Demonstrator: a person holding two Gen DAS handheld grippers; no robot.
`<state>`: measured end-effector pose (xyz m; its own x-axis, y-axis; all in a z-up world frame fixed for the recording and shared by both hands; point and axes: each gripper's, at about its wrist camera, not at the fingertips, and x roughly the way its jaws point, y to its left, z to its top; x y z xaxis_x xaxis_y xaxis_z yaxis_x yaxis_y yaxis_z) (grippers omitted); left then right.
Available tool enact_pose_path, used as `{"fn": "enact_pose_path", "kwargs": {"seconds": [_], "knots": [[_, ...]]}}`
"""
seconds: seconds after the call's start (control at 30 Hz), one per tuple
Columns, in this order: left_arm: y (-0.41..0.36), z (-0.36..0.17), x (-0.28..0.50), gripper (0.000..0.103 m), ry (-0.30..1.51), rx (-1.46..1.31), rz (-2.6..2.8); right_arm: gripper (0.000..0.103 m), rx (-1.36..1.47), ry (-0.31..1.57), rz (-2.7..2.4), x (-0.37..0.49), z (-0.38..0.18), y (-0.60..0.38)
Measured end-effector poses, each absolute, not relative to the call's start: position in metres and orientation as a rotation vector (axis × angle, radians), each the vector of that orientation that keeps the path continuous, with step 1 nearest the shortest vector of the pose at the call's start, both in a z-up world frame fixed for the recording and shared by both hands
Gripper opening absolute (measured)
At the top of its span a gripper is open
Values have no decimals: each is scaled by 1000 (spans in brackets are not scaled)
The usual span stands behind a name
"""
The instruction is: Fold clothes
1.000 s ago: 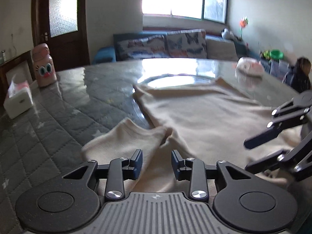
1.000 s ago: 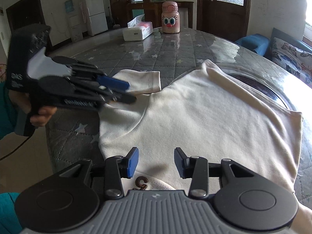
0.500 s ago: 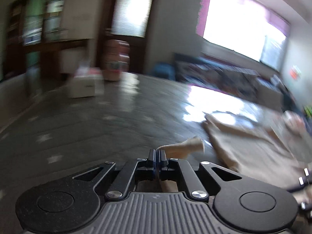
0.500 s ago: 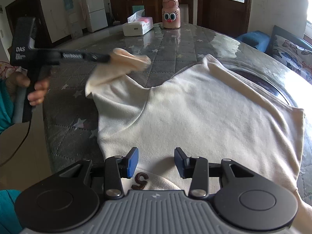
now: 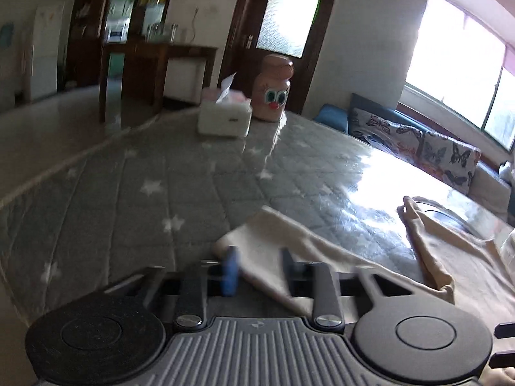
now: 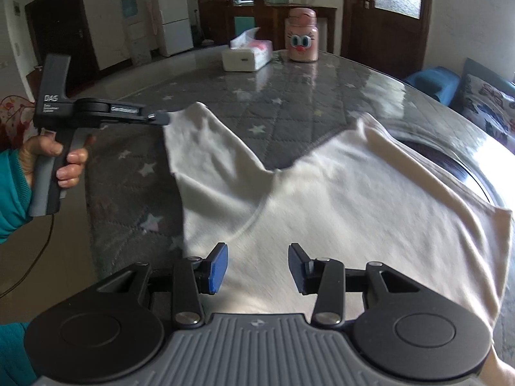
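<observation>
Shirt (image 6: 354, 212), cream, spread on table (image 6: 289, 96); sleeve (image 6: 206, 141) lies stretched outward. Left gripper (image 5: 257, 268) jaws apart, sleeve cloth between them, ungripped. Right gripper (image 6: 257, 267) wide apart, empty, over hem. Risk: sleeve slides or bunches on the slick tabletop.

- The shirt (image 6: 338, 212) lies spread on the surface (image 6: 289, 96), its sleeve (image 6: 206, 148) reaching out to the left.
- The left hand-held gripper (image 6: 161, 117) sits at the sleeve's far left tip, with the sleeve end (image 5: 257, 251) between its parted fingers.
- The right hand-held gripper (image 6: 257, 268) is over the shirt's near edge, fingers apart.
- A tissue box (image 6: 246, 56) stands at the far side of the surface, a bottle (image 6: 302, 40) just to its right.
- A sofa (image 5: 418, 141) stands beyond the surface, on the right.
</observation>
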<state>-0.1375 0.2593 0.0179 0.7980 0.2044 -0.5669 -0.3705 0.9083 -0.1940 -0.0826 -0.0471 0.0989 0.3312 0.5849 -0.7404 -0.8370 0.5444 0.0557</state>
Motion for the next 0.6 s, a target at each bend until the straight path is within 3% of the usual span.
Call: {"fn": "enact_pose_path", "kwargs": {"seconds": [0.1,0.13,0.23,0.33,0.6], "knots": [[258,15,-124,47,584,-279,334,43,-372,772,986,-83,101,-34],[257,13,-120,31,595,-268,337,43,-371,766,999,-84,101,-30],[253,10,-113,8,605,-187,358,47,-374,749,1034,-84,101,-17],[256,9,-115,2,609,-182,371,48,-389,740,1059,-83,97,-2],[264,6,-118,0,616,-142,458,53,-409,796,1152,-92,80,21]]}}
